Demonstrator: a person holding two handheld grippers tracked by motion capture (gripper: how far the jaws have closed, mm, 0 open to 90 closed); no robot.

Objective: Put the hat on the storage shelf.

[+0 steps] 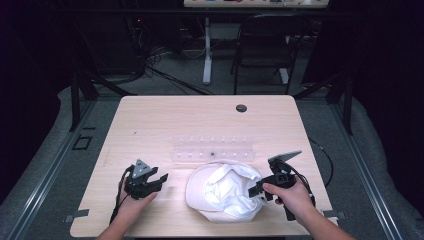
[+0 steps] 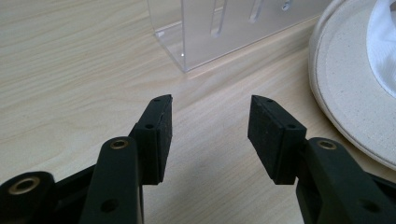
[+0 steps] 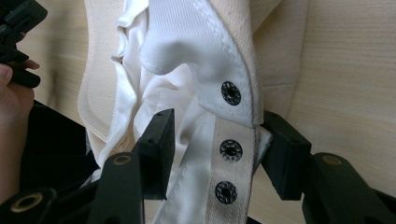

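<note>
A cream cap lies upside down at the table's front middle, its white lining bunched up inside. My right gripper is at the cap's right edge. In the right gripper view it is open, with the cap's snap strap between its jaws; the right jaw touches the strap's edge and the left jaw stands off it. My left gripper rests on the table left of the cap, open, with nothing between its jaws. The cap's brim shows at the right of that view.
A clear acrylic rack with slots stands just behind the cap and also shows ahead of the left gripper. A dark cable hole sits near the table's far edge. Beyond the table are a black chair and floor cables.
</note>
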